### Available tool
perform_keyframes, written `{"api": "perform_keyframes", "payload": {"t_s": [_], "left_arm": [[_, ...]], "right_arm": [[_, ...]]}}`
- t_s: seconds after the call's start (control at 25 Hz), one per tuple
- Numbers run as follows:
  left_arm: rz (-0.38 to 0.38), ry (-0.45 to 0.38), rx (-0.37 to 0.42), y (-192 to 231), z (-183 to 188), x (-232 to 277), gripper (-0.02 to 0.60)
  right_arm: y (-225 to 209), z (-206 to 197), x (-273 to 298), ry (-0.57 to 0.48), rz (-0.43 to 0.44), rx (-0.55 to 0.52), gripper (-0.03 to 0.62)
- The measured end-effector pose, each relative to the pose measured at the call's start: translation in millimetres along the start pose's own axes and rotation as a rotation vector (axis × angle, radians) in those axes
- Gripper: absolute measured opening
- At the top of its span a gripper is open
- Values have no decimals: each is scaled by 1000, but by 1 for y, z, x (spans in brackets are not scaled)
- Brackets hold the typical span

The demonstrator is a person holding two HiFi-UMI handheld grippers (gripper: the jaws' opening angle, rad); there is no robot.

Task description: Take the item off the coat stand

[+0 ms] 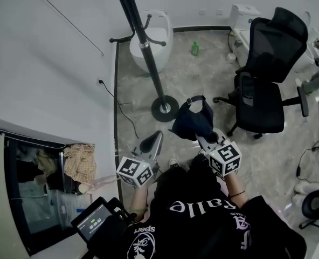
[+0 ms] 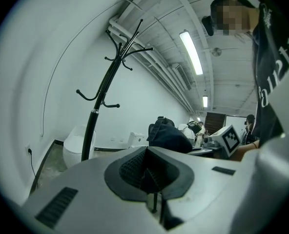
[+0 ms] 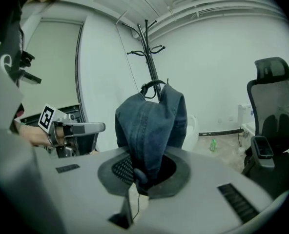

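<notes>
The black coat stand (image 1: 148, 53) rises from a round base (image 1: 165, 108) on the floor by the wall; its hooks (image 2: 116, 57) are bare. My right gripper (image 1: 205, 136) is shut on a dark blue denim cap (image 1: 193, 120), held in the air to the right of the stand's base and apart from it. In the right gripper view the cap (image 3: 152, 126) hangs from between the pads, with the stand (image 3: 152, 67) behind it. My left gripper (image 1: 150, 143) hovers left of the cap, shut, with nothing in it (image 2: 147, 172).
A black office chair (image 1: 264, 80) stands to the right. A white rounded fixture (image 1: 151, 42) and a green bottle (image 1: 195, 48) are behind the stand. A cable runs from a wall socket (image 1: 101, 81). A shelf with cloth (image 1: 78, 163) is at the left.
</notes>
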State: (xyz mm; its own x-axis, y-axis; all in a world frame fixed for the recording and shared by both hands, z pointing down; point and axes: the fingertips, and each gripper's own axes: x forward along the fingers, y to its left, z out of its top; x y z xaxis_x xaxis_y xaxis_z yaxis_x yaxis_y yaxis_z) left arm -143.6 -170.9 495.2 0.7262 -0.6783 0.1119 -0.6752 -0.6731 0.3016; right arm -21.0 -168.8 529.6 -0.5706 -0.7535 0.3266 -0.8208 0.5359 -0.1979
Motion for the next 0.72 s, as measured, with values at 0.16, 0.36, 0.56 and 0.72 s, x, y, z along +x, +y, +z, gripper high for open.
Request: {"api": "perform_keyframes", "payload": {"t_s": [0.16,0.36,0.56,0.72], "left_arm": [[7,-12,4,-20,-2,-2,3],[16,-24,17,-60,-1,5,3],[23,-29,19,-119,-3,10,3],[23,-5,30,-174,-20,16,3]], "right_arm": [[-2,-9,-20,4,6,-1,37],[-10,-13,-59,-4,31,1,37],[-18,-29,-110,19,49,-12,37],[-31,-47,-158,30,56,-14,37]]}}
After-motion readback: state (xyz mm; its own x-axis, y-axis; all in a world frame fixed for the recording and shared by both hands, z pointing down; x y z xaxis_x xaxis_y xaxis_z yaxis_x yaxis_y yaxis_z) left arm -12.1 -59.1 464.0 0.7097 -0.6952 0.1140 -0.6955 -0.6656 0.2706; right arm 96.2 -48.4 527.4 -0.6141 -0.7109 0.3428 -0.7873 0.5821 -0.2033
